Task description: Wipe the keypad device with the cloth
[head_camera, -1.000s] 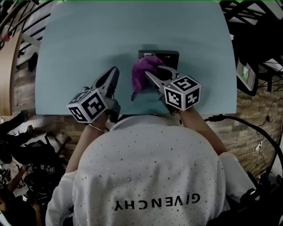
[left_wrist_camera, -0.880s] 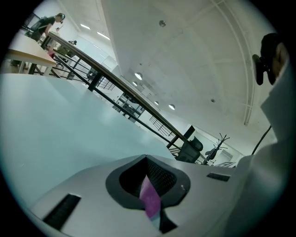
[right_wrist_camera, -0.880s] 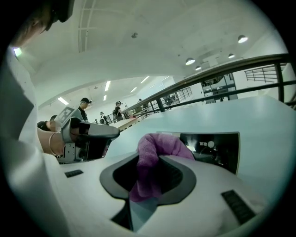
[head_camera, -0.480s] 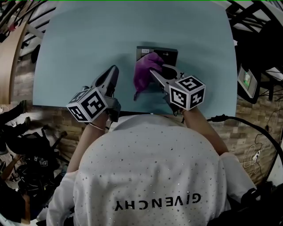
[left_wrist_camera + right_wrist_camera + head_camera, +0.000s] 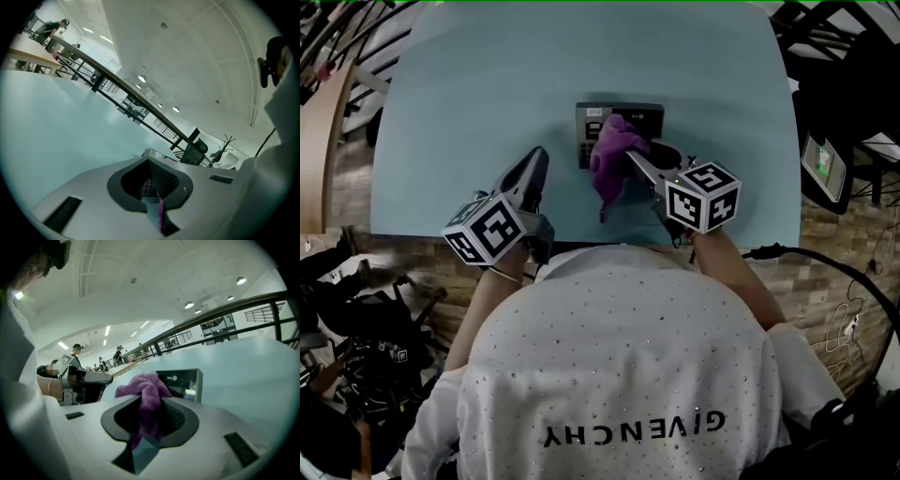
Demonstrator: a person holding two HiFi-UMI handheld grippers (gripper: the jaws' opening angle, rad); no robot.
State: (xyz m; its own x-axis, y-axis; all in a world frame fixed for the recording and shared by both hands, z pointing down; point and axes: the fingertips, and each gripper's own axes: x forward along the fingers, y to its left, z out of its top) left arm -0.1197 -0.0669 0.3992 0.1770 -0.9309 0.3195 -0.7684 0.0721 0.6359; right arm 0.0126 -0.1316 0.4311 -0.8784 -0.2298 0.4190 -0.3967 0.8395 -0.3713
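Pale blue-green table [image 5: 487,94] fills the upper part of the head view, with wood-look floor [image 5: 347,187] showing past its left and right edges and a person in a white studded top [image 5: 619,375] bending over the near edge.

At left, the left gripper [image 5: 539,157] hangs over the table by the near edge, angled toward the far right. Its fingers are pressed together with nothing between them, and they stop short of the device. Its marker cube [image 5: 485,228] sits over the near edge.

Near the middle of the table, set back from the near edge, lies the keypad device [image 5: 642,117], a dark rectangular box. Its long side runs left to right, level with the near edge, and a block of keys [image 5: 585,150] shows at its left end. From the right gripper view, one dark face of the box is turned toward the person.

A purple cloth [image 5: 614,150] is bunched on the middle of the device, covering part of its top, with a loose tail hanging down toward the near edge.

At right, the right gripper [image 5: 634,159] points toward the far left. Its fingers are clamped on the cloth, holding it against the device.
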